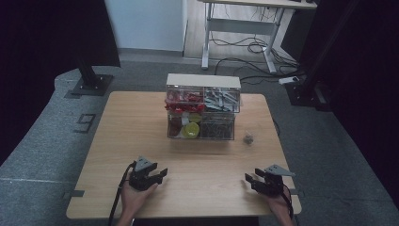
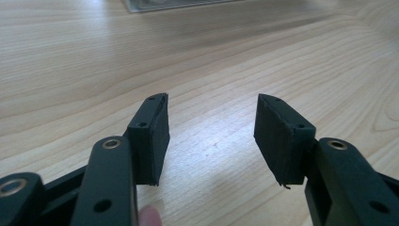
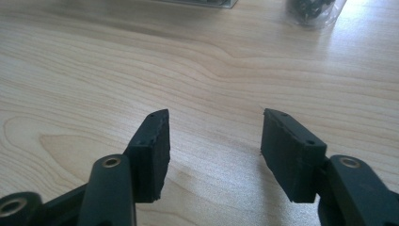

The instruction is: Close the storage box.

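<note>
On the table [image 1: 141, 122]: pale wood, grey floor around, a desk [image 1: 244, 4] behind
Left gripper [image 1: 162, 173]: near the front edge, left hand [image 1: 134, 197] under it, jaws apart over bare wood
Organizer [image 1: 202, 108]: clear drawers at table centre, red, yellow, grey and dark contents
Cup [image 1: 248, 138]: small, clear, dark bits inside, just right of the organizer
Right gripper [image 1: 248, 180]: front right corner, jaws apart, nothing between them

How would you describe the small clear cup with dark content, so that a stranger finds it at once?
Start from the wooden table and find the clear drawer box at its far middle. The small clear cup stands alone on the bare wood to the right of that box, apart from it. It is the one loose thing there, low and holding something dark.
</note>
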